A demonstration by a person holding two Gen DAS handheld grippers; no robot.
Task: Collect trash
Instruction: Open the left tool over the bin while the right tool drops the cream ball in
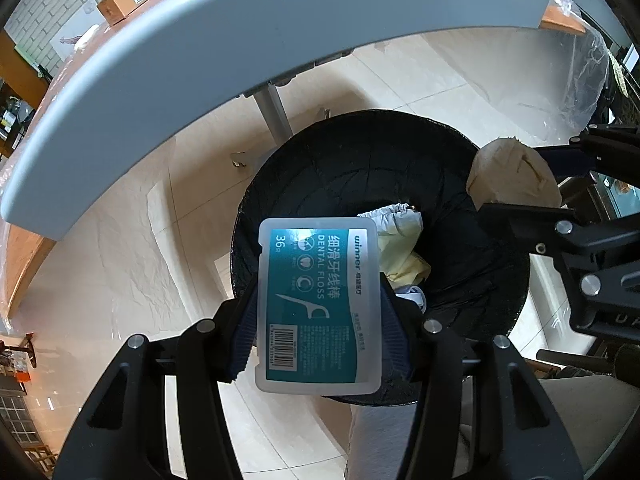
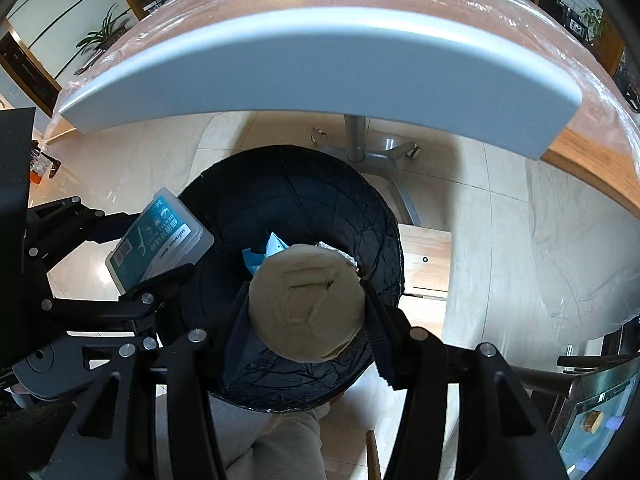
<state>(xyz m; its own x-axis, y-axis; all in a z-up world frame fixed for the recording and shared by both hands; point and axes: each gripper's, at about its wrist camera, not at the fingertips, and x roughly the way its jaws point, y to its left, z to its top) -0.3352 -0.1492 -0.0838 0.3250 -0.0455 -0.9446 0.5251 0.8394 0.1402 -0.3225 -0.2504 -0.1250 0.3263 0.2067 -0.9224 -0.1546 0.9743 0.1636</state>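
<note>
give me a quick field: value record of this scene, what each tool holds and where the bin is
left tool: shut on dental floss box, held over the bin
right tool: shut on beige round lid-like piece, held over the bin
trash bin: black-lined, on the floor below both tools, in front of the table
bin contents: crumpled yellow and white scraps
table: grey-edged, plastic-covered, above the bin
task state: both items not yet dropped

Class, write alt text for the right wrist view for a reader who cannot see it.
The right tongs grip a round beige paper-like lid above a black-lined round trash bin holding crumpled trash. At left, the left tongs hold a clear plastic dental floss box with a teal label over the bin's rim.
</note>
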